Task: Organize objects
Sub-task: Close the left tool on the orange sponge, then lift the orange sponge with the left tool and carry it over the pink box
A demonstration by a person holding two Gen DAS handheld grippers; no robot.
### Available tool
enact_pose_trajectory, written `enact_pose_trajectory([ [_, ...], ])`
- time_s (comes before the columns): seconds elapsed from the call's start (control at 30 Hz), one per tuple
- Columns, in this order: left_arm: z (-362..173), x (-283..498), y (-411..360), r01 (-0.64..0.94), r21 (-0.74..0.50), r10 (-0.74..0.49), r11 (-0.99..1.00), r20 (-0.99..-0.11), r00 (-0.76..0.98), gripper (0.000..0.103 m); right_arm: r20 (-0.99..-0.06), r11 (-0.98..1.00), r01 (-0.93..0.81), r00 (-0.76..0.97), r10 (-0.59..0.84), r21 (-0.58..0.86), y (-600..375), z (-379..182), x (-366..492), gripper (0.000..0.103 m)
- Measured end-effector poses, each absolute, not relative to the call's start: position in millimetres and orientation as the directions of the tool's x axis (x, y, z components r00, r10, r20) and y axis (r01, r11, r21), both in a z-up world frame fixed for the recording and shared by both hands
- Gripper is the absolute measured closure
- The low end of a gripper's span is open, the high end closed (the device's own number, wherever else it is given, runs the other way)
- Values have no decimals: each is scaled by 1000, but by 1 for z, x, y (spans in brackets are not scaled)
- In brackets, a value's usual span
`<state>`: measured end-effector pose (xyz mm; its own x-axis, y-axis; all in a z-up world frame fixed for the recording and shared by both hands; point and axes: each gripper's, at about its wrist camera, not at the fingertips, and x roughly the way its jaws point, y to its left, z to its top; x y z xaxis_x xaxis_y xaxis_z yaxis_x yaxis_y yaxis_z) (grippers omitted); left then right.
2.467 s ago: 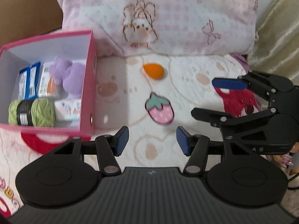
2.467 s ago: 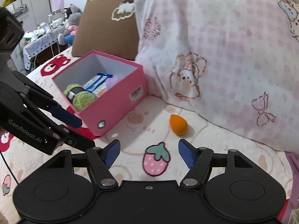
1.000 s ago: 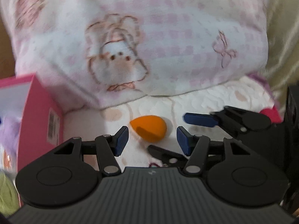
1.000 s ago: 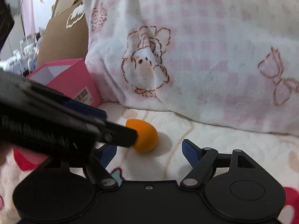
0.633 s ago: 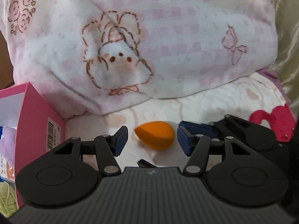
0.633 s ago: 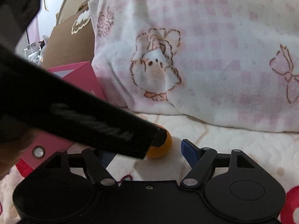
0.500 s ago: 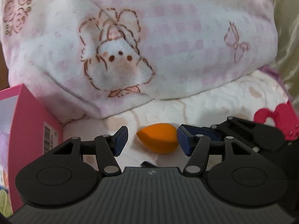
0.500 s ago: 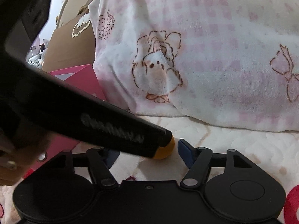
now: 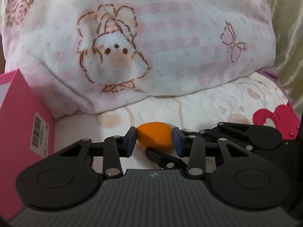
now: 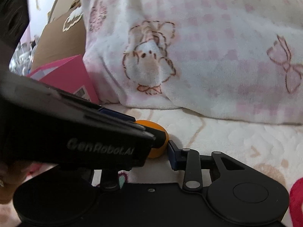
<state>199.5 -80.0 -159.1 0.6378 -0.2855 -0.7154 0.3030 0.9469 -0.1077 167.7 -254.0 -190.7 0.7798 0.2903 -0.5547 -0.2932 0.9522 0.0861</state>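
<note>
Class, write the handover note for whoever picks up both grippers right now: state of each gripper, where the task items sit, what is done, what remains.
Left gripper: shut on the orange sponge, which seems to rest on the bedspread.
Right gripper: also pressing the orange sponge; only its right finger shows, the other is hidden.
Pink box: at left, by the pillow.
Done: sponge gripped.
Left: lift it and put it in the pink box, probably with one gripper letting go.
</note>
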Motion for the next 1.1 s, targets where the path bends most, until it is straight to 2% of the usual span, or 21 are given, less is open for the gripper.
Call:
enact_pose_trajectory([
  [0.47,-146,167,-68,289,-168,-321,942,-696,642,64,-564,947,-318,777,281,33,-244,-172,137,64],
  [0.77,-131,141,-53,269,-219,-344,938,-695,632,64,-581,930,-365,746,324,49,-238,-156,118,63],
  [0.87,-129,136,-50,255,-206,-322,945,-727,606,64,-603,919,-386,714,356,85,-236,-151,115,63],
  [1.1,-118,118,-34,254,-244,-351,936,-716,604,64,-617,898,-422,676,402,123,-232,-135,105,63],
])
